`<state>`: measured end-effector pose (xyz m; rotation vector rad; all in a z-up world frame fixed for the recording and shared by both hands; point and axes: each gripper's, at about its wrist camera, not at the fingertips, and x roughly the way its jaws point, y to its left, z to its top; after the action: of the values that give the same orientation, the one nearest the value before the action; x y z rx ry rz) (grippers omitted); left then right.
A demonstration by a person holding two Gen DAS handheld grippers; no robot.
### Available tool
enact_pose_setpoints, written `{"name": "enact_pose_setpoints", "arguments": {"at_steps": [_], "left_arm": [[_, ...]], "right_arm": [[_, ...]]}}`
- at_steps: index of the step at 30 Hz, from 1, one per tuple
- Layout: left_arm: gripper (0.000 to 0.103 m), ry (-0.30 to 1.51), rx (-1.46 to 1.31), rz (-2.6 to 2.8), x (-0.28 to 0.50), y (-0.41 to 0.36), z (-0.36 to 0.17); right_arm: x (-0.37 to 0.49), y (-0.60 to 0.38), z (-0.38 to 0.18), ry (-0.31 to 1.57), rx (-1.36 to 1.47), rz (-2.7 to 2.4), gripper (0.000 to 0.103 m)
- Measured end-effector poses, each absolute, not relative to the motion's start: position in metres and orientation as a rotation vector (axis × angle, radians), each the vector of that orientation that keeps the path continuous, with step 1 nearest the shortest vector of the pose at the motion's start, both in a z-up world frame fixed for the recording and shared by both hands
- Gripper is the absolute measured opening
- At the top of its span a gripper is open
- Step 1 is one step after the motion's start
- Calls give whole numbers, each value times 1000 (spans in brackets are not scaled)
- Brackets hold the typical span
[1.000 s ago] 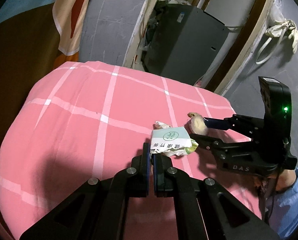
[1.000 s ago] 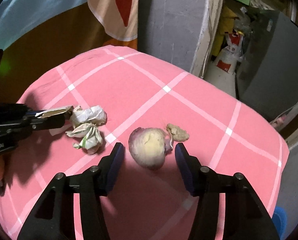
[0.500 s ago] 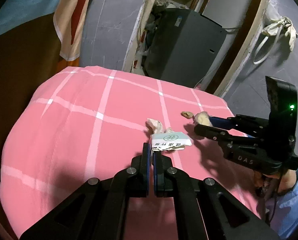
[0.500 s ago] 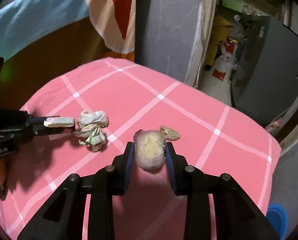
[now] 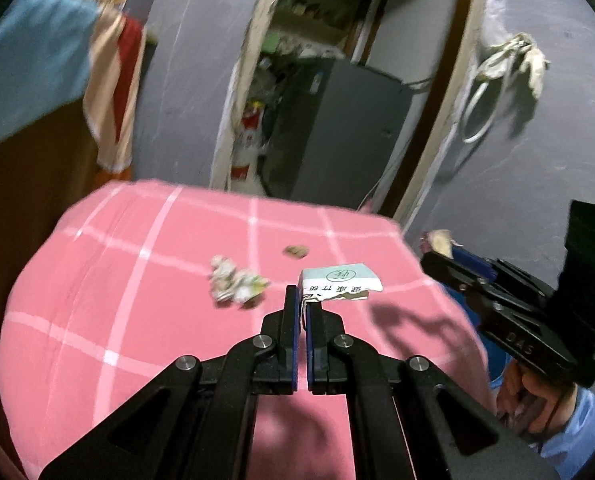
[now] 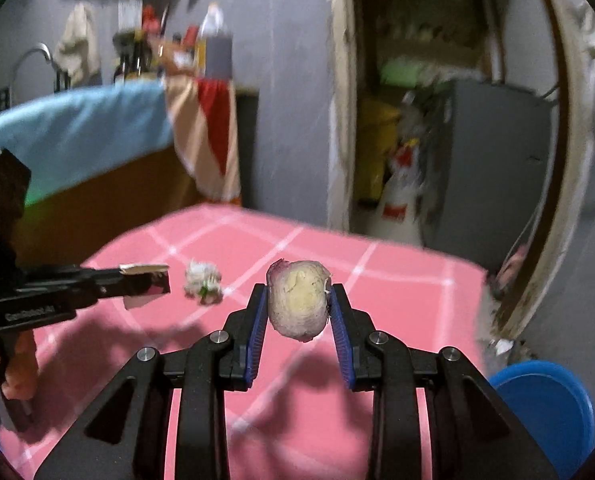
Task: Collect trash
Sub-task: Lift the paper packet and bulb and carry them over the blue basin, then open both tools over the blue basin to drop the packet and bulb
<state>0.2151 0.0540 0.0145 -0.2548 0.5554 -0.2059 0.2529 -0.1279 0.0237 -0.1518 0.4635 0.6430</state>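
Note:
My left gripper [image 5: 302, 300] is shut on a flat white and green paper packet [image 5: 339, 282] and holds it above the pink checked tablecloth [image 5: 137, 320]. My right gripper [image 6: 297, 304] is shut on a pale onion piece [image 6: 297, 304], lifted off the table. It also shows in the left wrist view [image 5: 441, 246] at the right. A crumpled paper wad [image 5: 235, 284] and a small brown scrap [image 5: 296, 251] lie on the cloth. The wad also shows in the right wrist view [image 6: 203, 278], past the left gripper [image 6: 145, 280].
A blue bucket [image 6: 545, 404] stands on the floor at the right of the table. A grey cabinet [image 5: 337, 136] and a doorway lie behind the table. A blue cloth-covered counter [image 6: 77, 128] stands to the left.
Both grippers have lifted up and pulled back from the table with their items. The paper wad and the brown scrap stay on the cloth.

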Motion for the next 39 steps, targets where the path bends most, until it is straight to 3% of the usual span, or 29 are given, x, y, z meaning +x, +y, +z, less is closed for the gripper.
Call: {"name": "enact_pose_setpoints", "arguments": {"at_steps": [10,18,29,39], "left_arm": [[1,330,-183,-296,194,-28,63],[1,280,-154,-371,206,-77,81],[1,360,-125,-467,237,-146,72],[1,590,-139,-528,282,-191,39]], "right_arm": [[198,-198,70,115,-71,443,29],[182,-253,78,29,-17,292,29],[196,-315,63,156,86,154,30],[226,-350,37,366,188,62,31]]}}
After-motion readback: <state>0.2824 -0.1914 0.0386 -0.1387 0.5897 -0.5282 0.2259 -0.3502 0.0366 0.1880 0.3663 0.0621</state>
